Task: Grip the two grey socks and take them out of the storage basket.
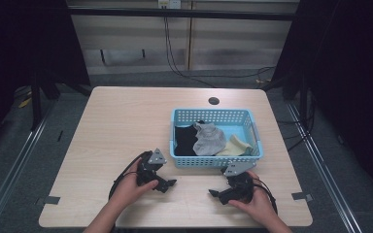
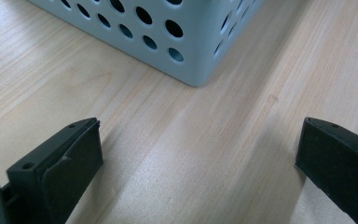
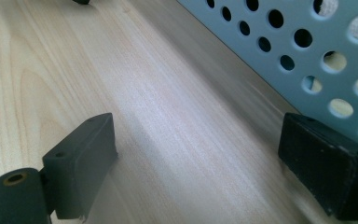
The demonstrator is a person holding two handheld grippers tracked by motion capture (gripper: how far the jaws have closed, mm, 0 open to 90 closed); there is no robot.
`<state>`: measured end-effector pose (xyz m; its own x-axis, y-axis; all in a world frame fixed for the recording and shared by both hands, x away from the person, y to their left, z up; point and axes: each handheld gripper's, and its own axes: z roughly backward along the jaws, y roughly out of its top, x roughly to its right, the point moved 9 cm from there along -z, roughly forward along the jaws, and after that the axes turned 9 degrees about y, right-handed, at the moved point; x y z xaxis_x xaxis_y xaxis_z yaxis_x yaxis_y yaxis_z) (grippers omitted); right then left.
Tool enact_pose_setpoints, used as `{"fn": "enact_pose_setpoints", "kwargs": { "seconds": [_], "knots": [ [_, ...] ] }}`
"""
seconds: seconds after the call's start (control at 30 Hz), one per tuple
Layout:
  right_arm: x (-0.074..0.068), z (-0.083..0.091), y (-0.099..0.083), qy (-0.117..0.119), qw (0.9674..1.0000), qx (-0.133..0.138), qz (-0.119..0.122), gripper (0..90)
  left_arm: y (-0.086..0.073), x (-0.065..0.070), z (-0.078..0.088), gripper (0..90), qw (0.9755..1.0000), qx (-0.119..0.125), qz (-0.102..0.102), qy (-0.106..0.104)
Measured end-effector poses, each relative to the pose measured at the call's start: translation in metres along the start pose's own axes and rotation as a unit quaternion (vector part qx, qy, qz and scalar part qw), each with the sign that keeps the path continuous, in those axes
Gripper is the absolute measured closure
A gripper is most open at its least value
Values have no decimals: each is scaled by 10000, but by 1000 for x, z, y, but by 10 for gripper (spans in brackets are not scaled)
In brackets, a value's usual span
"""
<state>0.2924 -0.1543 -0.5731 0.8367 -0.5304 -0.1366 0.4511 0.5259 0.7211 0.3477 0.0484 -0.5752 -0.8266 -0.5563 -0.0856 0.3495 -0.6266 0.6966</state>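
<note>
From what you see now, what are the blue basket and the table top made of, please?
Blue basket: probably moulded plastic, matte; the walls are thin, evenly coloured and pierced by regular round holes, with rounded corners. Table top: pale wood-grain surface with a soft sheen, perhaps laminate or veneer; the pictures cannot settle whether it is solid wood.

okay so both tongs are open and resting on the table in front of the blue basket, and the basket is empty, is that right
Not quite: the blue basket is not empty. The high view shows a black sock, a grey sock and a cream sock lying in it. The rest holds: the left tongs and the right tongs are open, low over the table in front of the basket.
</note>
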Motion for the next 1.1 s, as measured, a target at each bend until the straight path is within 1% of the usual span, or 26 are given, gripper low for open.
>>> {"fn": "enact_pose_setpoints", "kwargs": {
  "seconds": [0.17,0.2,0.27,0.33,0.4,0.47,0.53,0.57,0.67,0.73,0.8,0.87,0.9,0.93,0.97,1.0,1.07,1.1],
  "knots": [
    [0,0,0,-12,10000,10,-21,108,0,0,0,0,10000,2,2,-1],
    [0,0,0,-9,10000,-24,-29,111,0,0,0,0,10000,2,2,-1],
    [0,2,1,0,9998,-170,-53,130,0,0,0,0,10000,1,1,-1],
    [0,4,1,17,9995,-289,-149,154,0,0,0,0,10000,0,-1,0],
    [0,6,1,101,9990,-383,-184,172,0,0,0,0,10000,1,0,-1],
    [-2,9,1,174,9980,-553,-257,175,0,0,0,0,10000,1,1,0],
    [-2,13,3,179,9974,-670,-187,190,0,0,0,0,10000,2,2,1],
    [-3,16,6,192,9976,-651,-150,196,0,0,0,0,10000,0,-2,0],
    [-8,27,18,326,9977,-583,-146,212,0,0,0,0,10000,2,1,7],
    [-11,36,26,323,9974,-641,-28,216,0,0,0,0,10000,2,-1,6],
    [-16,43,35,420,9971,-641,6,222,0,0,0,0,10000,1,-2,7],
    [-17,51,47,466,9967,-654,92,225,0,0,0,0,10000,-3,-1,8],
    [-17,54,52,469,9968,-649,76,228,0,0,0,0,10000,0,-2,7],
    [-16,57,58,461,9970,-612,129,231,0,0,0,0,10000,1,-3,7],
    [-14,61,64,439,9972,-591,103,234,0,0,0,0,10000,0,-2,6],
    [-12,63,71,474,9975,-517,68,237,0,0,0,0,10000,0,-2,7],
    [-5,66,84,462,9980,-421,-19,250,0,0,0,0,10000,0,-2,-1],
    [1,67,89,431,9982,-418,-43,253,0,0,0,0,10000,1,1,0]
  ]
}}
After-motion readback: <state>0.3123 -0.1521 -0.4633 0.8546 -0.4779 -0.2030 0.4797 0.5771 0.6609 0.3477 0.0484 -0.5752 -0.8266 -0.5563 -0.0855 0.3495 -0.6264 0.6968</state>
